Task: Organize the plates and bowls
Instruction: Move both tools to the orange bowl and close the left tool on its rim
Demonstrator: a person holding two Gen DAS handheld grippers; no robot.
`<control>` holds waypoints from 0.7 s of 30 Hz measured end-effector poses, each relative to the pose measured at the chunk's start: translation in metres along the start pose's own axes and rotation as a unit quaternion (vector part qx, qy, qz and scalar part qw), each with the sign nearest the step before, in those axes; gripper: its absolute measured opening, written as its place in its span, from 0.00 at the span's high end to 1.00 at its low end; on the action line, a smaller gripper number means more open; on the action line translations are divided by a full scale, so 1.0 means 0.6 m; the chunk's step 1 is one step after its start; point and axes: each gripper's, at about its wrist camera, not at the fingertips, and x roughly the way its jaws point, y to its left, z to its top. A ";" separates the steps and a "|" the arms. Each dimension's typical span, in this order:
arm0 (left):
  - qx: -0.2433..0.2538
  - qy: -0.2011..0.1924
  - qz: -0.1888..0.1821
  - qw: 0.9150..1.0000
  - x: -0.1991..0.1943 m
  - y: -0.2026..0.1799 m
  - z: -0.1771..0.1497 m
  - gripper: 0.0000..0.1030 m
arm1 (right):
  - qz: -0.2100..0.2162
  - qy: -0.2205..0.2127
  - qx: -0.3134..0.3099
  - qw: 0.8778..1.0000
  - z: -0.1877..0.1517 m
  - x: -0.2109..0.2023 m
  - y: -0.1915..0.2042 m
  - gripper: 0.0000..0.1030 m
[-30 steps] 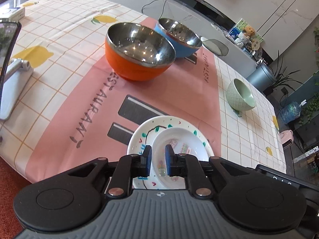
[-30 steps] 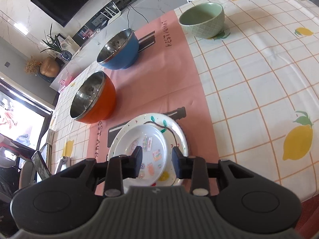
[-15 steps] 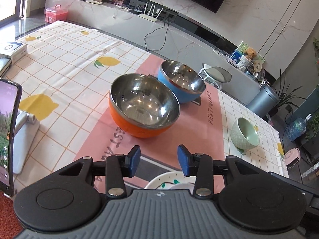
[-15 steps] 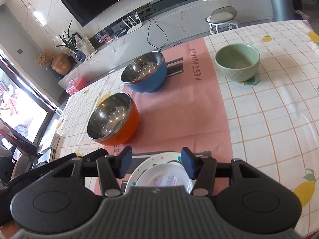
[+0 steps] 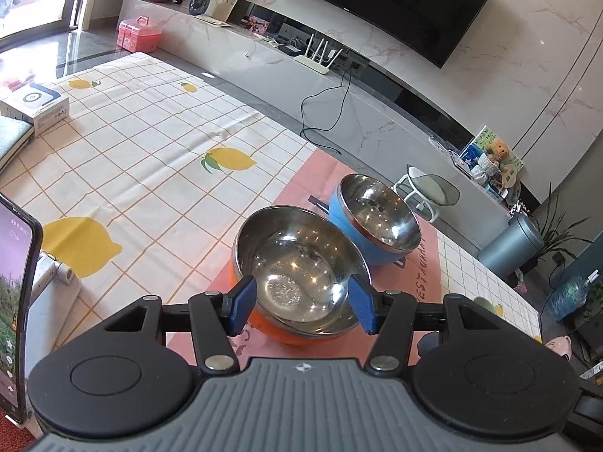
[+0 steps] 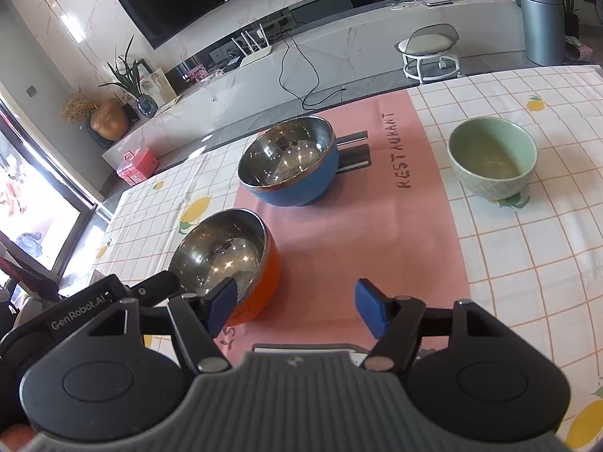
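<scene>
Left gripper (image 5: 301,307) jaws just opened, empty — orange bowl (image 5: 297,271) ahead.

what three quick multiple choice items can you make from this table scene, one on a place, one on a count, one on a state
1. What does the blue bowl stand on?
A. the pink mat
B. the white box
C. the stool

2. How many bowls show in the right wrist view?
A. one
B. three
C. five

3. How are the jaws of the left tool?
A. shut on the orange bowl
B. shut with nothing between
C. open, gripping nothing

Answers:
1 A: the blue bowl sits on the pink mat, near its far end.
2 B: the orange bowl, the blue bowl and the green bowl are the only bowls there.
3 C: the jaws have just been opening and stand wide apart; the orange bowl shows through the gap, but the pads do not press on it.
</scene>
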 end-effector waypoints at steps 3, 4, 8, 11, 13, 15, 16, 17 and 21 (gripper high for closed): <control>-0.010 0.004 0.005 1.000 0.014 0.007 0.006 0.37 | 0.001 0.004 0.001 1.000 0.007 0.016 0.008 0.33; -0.015 0.005 0.007 1.000 0.019 0.010 0.008 0.37 | 0.001 0.005 0.001 1.000 0.009 0.021 0.009 0.33; -0.029 0.008 0.010 0.999 0.038 0.022 0.015 0.37 | -0.001 0.005 0.006 1.000 0.015 0.043 0.010 0.34; -0.033 0.008 0.019 0.999 0.050 0.028 0.017 0.37 | 0.000 0.007 0.013 1.000 0.022 0.059 0.012 0.37; -0.037 0.006 0.028 0.999 0.055 0.034 0.019 0.37 | 0.006 0.010 0.012 1.000 0.026 0.070 0.017 0.38; -0.038 0.002 0.039 0.999 0.061 0.040 0.021 0.38 | 0.009 0.014 0.008 1.000 0.029 0.082 0.023 0.39; -0.037 0.002 0.043 0.998 0.063 0.042 0.021 0.38 | 0.010 0.017 0.007 1.000 0.030 0.088 0.026 0.39; -0.037 0.002 0.046 0.998 0.066 0.044 0.021 0.38 | 0.011 0.021 0.006 1.000 0.029 0.096 0.028 0.39; -0.035 0.012 0.059 0.998 0.083 0.052 0.023 0.43 | 0.013 0.036 0.005 0.999 0.027 0.122 0.033 0.42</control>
